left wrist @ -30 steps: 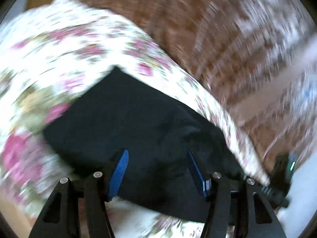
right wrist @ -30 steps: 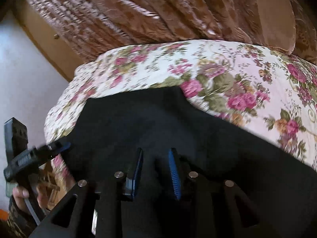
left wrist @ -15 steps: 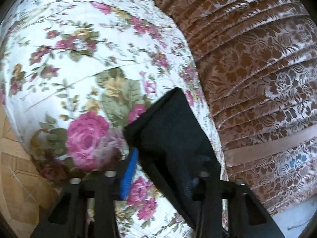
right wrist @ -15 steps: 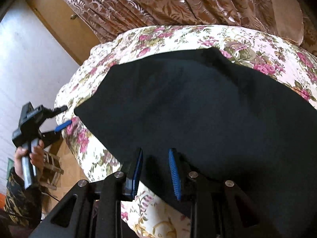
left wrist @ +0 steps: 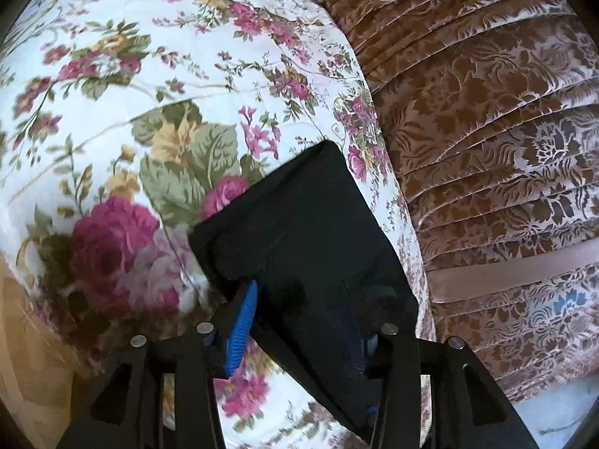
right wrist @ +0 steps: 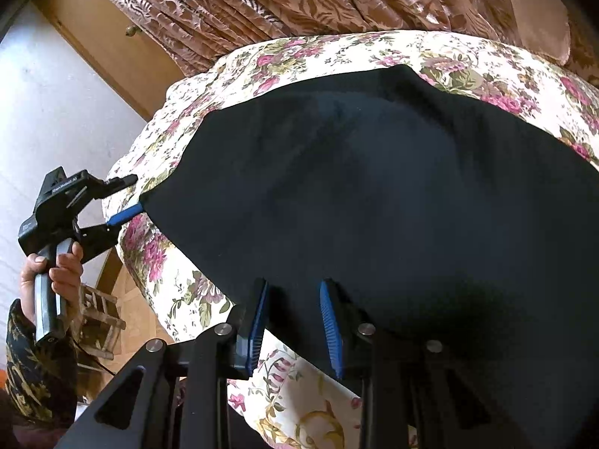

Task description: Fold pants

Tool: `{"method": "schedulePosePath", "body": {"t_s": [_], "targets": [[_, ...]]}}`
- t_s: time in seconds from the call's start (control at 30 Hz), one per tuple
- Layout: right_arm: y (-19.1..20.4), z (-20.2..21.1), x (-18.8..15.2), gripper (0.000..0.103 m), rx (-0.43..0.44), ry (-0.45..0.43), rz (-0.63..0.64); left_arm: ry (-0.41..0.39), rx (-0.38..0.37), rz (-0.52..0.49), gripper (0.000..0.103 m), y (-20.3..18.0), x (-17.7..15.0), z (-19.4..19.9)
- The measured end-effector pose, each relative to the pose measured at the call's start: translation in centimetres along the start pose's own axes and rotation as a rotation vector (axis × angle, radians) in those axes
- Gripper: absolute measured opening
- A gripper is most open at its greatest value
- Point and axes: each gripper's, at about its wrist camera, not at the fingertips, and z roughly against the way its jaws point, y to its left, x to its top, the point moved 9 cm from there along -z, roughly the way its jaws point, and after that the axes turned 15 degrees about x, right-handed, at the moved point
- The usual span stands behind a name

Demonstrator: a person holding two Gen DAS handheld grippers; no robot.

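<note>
Black pants [right wrist: 374, 187] lie spread flat on a floral bedspread [right wrist: 337, 48]. In the right wrist view my right gripper [right wrist: 294, 288] hovers at their near edge, blue pads a small way apart, nothing visibly pinched. At the far left, a hand [right wrist: 45, 265] holds my left gripper [right wrist: 131, 195] at the pants' left corner. In the left wrist view that corner of the pants [left wrist: 307, 224] lies between the fingers of the left gripper [left wrist: 310, 299], draped over and hiding the right pad. Its jaws are opening, and the left pad [left wrist: 243, 333] stands clear of the cloth.
The bedspread [left wrist: 112, 93] rounds off to a wood floor [left wrist: 22, 336] on the left. A brown patterned curtain [left wrist: 486, 131] hangs close behind the bed. A small wooden stool [right wrist: 97, 318] stands on the floor below the left hand. A wooden door [right wrist: 105, 37] is at the back left.
The left wrist view rolled and slid from the broad cloth to the pants' corner; its jaws narrowed, then widened. In the right view the pants settled flat and the left gripper came up to their corner.
</note>
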Motion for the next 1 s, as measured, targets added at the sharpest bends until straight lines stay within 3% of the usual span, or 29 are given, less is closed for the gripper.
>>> {"method": "schedulePosePath", "body": {"t_s": [0.2, 0.27, 0.33, 0.43, 0.57, 0.7, 0.8, 1.0], "targets": [[-0.6, 0.1, 0.0, 0.028, 0.021, -0.010, -0.019, 0.026, 0.056, -0.012, 0.044, -0.2, 0.1, -1.6], [-0.7, 0.2, 0.0, 0.028, 0.029, -0.015, -0.024, 0.046, 0.067, -0.004, 0.040, -0.3, -0.1, -2.3], [-0.9, 0.4, 0.0, 0.028, 0.034, -0.018, -0.029, 0.022, 0.113, -0.030, 0.005, -0.4, 0.0, -2.5], [-1.0, 0.6, -0.1, 0.028, 0.042, -0.020, -0.033, -0.081, 0.108, -0.150, 0.005, -2.5, 0.8, -1.1], [-1.0, 0.6, -0.2, 0.028, 0.045, -0.019, -0.028, -0.248, 0.047, -0.341, 0.005, -5.8, 0.9, 2.1], [-0.8, 0.3, -0.3, 0.028, 0.033, -0.005, -0.007, -0.191, 0.137, -0.306, 0.005, -1.1, 1.0, -0.9], [-0.7, 0.1, -0.4, 0.028, 0.029, 0.005, 0.000, -0.133, 0.114, -0.237, 0.005, 1.8, 0.8, -3.1], [-0.7, -0.4, -0.5, 0.028, 0.021, 0.022, 0.009, -0.126, 0.074, -0.192, 0.012, 2.3, 0.5, -2.6]]}}
